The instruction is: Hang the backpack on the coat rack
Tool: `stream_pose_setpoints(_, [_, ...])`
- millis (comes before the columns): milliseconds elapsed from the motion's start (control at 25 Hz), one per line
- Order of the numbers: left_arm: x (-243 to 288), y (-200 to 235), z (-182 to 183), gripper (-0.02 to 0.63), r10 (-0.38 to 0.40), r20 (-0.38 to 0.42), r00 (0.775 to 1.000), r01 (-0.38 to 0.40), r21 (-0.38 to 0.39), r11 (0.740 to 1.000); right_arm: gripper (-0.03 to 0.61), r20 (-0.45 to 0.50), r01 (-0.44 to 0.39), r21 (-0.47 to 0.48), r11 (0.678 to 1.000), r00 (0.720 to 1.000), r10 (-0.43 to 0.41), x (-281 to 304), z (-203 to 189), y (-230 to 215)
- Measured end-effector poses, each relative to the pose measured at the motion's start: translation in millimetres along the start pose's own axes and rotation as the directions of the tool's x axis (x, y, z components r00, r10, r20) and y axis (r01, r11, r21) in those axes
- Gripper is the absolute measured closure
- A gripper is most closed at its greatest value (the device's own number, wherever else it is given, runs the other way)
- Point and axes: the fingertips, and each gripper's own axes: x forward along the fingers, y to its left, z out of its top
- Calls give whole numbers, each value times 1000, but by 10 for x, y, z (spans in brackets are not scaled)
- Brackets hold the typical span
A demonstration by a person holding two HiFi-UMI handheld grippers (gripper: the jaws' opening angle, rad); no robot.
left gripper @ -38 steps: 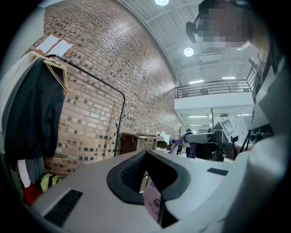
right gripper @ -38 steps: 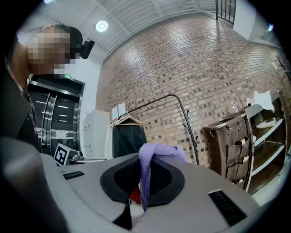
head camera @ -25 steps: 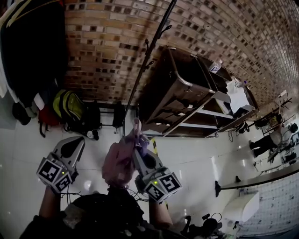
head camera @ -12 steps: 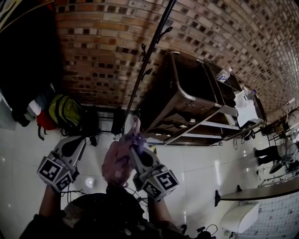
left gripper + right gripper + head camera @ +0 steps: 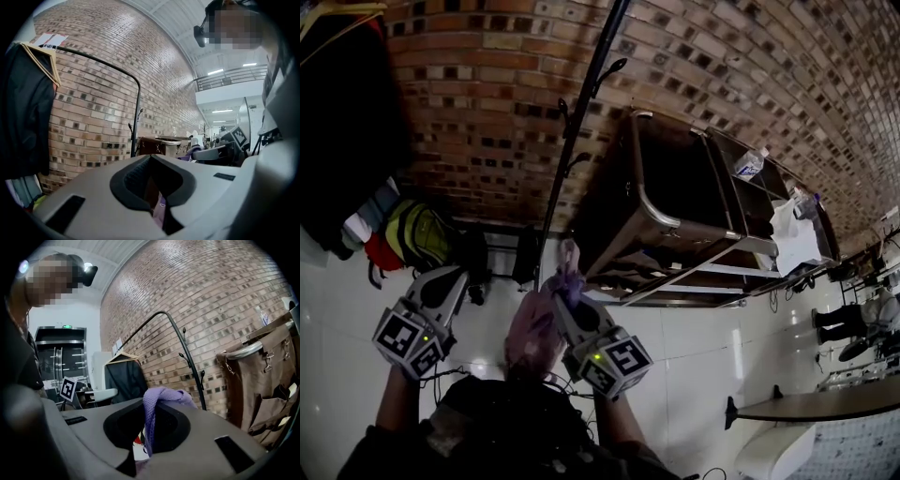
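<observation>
Short of the rack (image 5: 582, 131), the backpack (image 5: 534, 333) hung by its loop (image 5: 161, 397) from the right gripper's (image 5: 566, 292) clamped fingers. The left gripper (image 5: 448, 281) was closed and looked empty. A swing might slip the thin loop free, or carry it past a hook (image 5: 616, 66).

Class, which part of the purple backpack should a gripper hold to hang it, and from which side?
Grip the woven top loop, coming from the side away from the coat rack, as the right gripper does. The backpack hangs below it, and the loop's end pokes past the jaws, free for a hook.
</observation>
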Motion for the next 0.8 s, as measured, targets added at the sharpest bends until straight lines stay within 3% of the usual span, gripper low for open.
stream_pose_setpoints(520, [870, 121, 172, 577, 28, 19, 999, -29, 58, 998, 558, 18, 30, -25, 999, 999, -30, 262, 324, -826])
stream_pose_setpoints(800, [1339, 397, 85, 577, 32, 0, 999, -32, 6, 999, 558, 46, 111, 15, 994, 993, -111, 458, 380, -1265])
